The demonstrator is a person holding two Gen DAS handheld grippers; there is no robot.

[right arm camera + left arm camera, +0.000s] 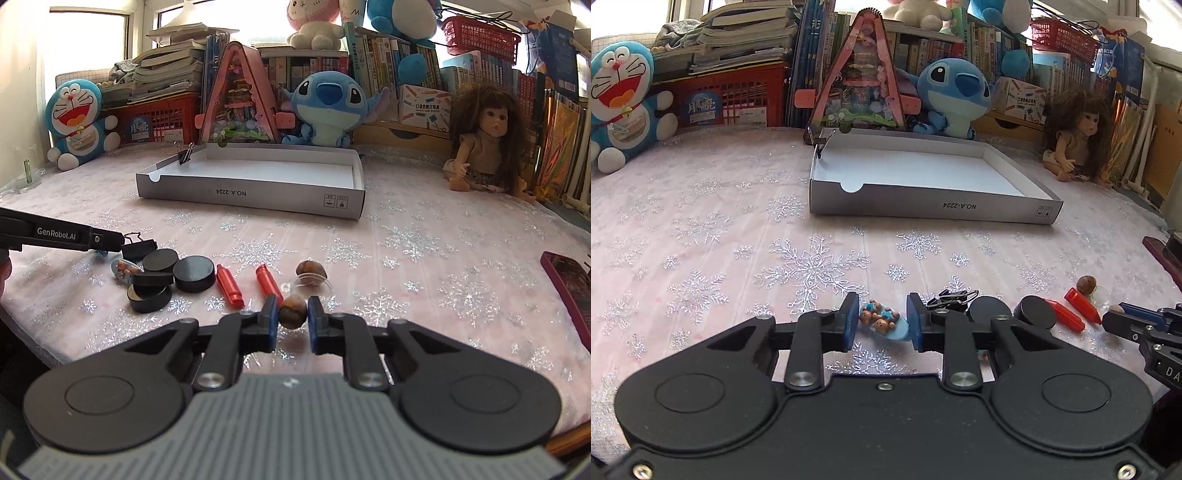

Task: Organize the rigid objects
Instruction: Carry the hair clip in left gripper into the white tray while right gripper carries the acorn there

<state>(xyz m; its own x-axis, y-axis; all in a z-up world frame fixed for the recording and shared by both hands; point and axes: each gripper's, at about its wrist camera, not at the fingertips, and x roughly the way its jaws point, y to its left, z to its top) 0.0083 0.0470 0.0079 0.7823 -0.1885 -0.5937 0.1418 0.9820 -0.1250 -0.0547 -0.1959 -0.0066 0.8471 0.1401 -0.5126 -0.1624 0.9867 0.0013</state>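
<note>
Pink cloth (720, 229) with glittery silver snowflakes covers the tabletop, and packed bookshelves and plush toys line its far edge. From the left wrist view, the left gripper (882, 325) is clenched on a small pale blue oval charm carrying tiny brown bear figures (881, 321), its blue pads pressing both sides near the front edge. Just right of it lie a black metal binder clip (951, 298), flat matte black round discs (1034, 312) and two glossy red plastic crayon-shaped pieces (1082, 301). A brown mottled ball (1086, 284) sits beyond them. Toward the far edge stands a shallow rectangular grey cardboard box lid with a white inside (931, 206); nothing lies on its floor, and a second black binder clip (820, 142) grips its far left corner. The right gripper's tip shows at the right margin.

From the right wrist view, the right gripper (292, 319) is clenched on a smooth round brown marbled ball (292, 315) near the front edge. Just beyond, another brown ball rests in a clear shallow dish (308, 284). Left of it lie the red pieces (229, 284), then the stacked black discs (194, 273). A long-haired plastic doll (487, 140) sits at the far right corner.
</note>
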